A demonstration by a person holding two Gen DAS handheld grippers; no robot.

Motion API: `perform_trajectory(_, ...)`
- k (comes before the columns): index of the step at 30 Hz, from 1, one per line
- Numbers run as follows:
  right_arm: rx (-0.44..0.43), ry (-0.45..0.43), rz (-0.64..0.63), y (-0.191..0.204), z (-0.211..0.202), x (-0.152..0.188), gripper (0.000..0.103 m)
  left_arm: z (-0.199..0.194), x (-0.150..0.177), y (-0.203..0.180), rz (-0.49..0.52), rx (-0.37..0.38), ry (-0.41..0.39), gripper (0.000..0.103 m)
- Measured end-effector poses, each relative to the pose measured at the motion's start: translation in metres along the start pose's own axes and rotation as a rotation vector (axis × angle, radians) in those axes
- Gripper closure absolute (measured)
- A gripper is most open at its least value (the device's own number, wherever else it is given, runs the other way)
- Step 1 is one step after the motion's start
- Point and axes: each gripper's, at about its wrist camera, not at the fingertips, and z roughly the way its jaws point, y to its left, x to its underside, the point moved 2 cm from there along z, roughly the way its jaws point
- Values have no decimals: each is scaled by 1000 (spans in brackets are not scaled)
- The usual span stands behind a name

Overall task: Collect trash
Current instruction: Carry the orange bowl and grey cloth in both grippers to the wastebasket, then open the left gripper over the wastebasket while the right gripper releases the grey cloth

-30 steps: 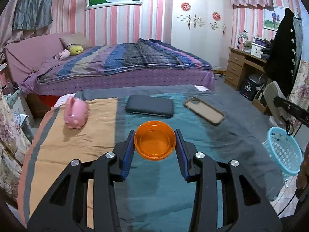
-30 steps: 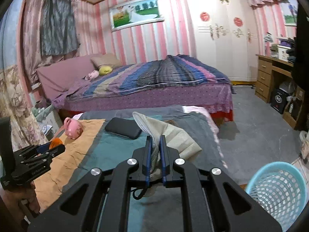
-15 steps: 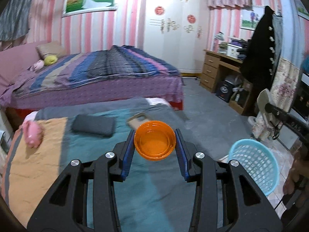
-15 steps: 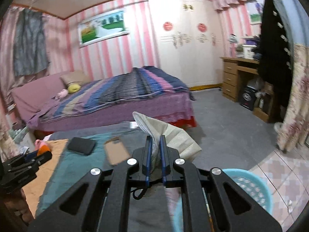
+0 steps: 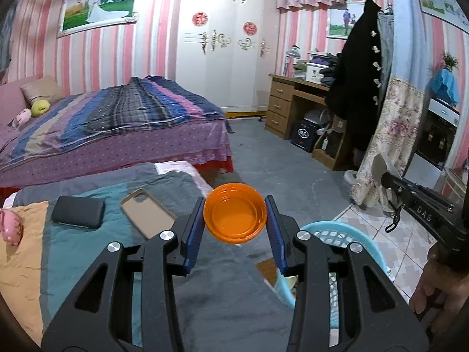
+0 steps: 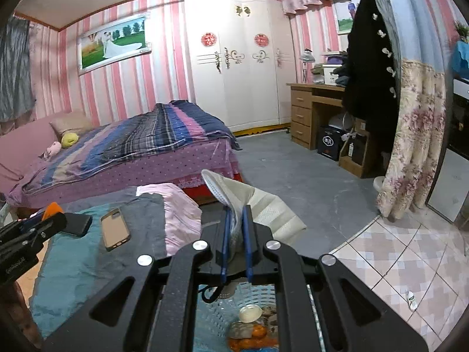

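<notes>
While the light blue basket (image 6: 234,316) stood on the floor just off the near bed's right edge, both grippers were held close to it. The left gripper (image 5: 236,220) was clamped on an orange cap (image 5: 235,217), its blue pads pressed against the cap's two sides and the hollow of the cap turned toward the camera. The cap was carried in the air beside the bed's right edge, with the basket's rim (image 5: 343,228) seen just below and to the right of it. The right gripper (image 6: 236,228) was pinched nearly shut on a crumpled beige-and-white wrapper (image 6: 249,199), which stuck out beyond the fingertips and was held directly above the basket. Inside the basket, a round pale lid (image 6: 250,313), some orange pieces (image 6: 252,338) and other scraps too small to be told apart were seen lying on its bottom. On the near bed's teal and grey blanket (image 5: 88,264), a tan phone case (image 5: 146,212) and a dark flat pouch (image 5: 78,211) were laid side by side near the far edge, and a pink soft toy (image 5: 10,226) was seen toward the left edge. A hand (image 5: 433,287) was seen at the right margin of the left view, wrapped around the right gripper's handle.
</notes>
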Motion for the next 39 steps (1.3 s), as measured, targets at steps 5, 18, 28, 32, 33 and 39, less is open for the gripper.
perform_trajectory(5, -27, -8, 34, -32, -7, -1, 94, 6, -1, -18, 9, 32, 10, 64)
perform_trajectory(18, -34, -1, 58, -35, -8, 0, 94, 29, 4, -46, 38, 71, 44, 64)
perform_trajectory(28, -36, 12, 61, -33, -7, 2, 94, 38, 5, -55, 34, 96, 54, 64)
perform_trajectory(32, -45, 21, 71, -33, -5, 3, 94, 43, 8, -58, 44, 111, 67, 64)
perform_trajectory(33, -45, 22, 70, -33, -5, 2, 94, 44, 9, -59, 46, 117, 70, 64)
perform_trajectory(39, -65, 32, 74, -29, -3, 5, 91, 57, 17, -66, 41, 146, 93, 64)
